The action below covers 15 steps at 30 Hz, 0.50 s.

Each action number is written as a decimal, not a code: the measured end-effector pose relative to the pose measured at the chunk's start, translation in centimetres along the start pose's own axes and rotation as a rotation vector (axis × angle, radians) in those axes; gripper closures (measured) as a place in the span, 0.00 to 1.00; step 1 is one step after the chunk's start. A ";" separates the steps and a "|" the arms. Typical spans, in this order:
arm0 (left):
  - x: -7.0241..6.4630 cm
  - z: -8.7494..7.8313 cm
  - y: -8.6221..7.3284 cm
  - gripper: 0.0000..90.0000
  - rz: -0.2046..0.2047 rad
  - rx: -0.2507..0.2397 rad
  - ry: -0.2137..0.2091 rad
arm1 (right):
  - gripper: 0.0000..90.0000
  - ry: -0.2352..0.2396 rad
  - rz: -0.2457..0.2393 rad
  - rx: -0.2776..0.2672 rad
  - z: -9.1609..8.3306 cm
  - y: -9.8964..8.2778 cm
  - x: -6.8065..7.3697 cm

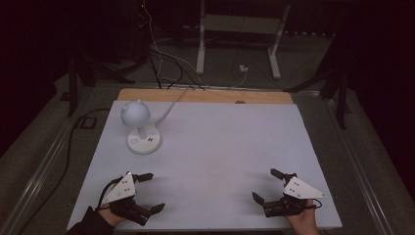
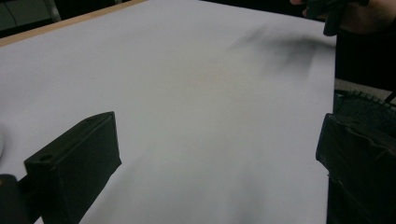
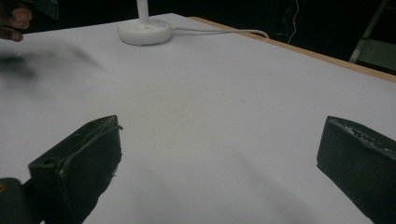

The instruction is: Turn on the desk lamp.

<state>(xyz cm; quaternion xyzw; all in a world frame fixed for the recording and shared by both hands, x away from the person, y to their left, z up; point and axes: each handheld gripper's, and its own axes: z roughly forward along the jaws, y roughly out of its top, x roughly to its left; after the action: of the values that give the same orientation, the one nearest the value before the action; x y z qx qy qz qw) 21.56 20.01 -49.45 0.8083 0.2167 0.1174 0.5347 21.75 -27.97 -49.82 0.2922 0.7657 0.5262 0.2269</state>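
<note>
High view showed me the left gripper (image 1: 149,192) low over the near left corner of the white table (image 1: 220,147), its jaws spread wide with nothing between them. The right gripper (image 1: 266,185) sat at the near right corner, well apart from the left one, jaws equally wide and empty. The white lamp (image 1: 139,127) stood ahead of the left gripper, near it but not touching, with its round base (image 1: 144,140) flat on the table and its domed head tilted over it. Its cord (image 1: 169,107) ran away from the base toward the far edge. In the right gripper view I saw the base (image 3: 144,31) far ahead and to the left of the jaws, with bare table between them. In the left gripper view, bare table (image 2: 196,93) lay between the jaws.
</note>
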 end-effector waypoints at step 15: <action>-0.5 0.2 1.6 0.00 0.015 -0.002 -0.025 | 0.00 0.005 -0.003 -0.008 -0.1 0.2 0.2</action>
<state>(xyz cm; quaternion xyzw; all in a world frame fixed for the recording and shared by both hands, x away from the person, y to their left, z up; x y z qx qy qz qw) 21.57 19.08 -48.00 0.8109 0.2036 0.1114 0.5372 21.61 -27.85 -49.67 0.2889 0.7647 0.5294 0.2271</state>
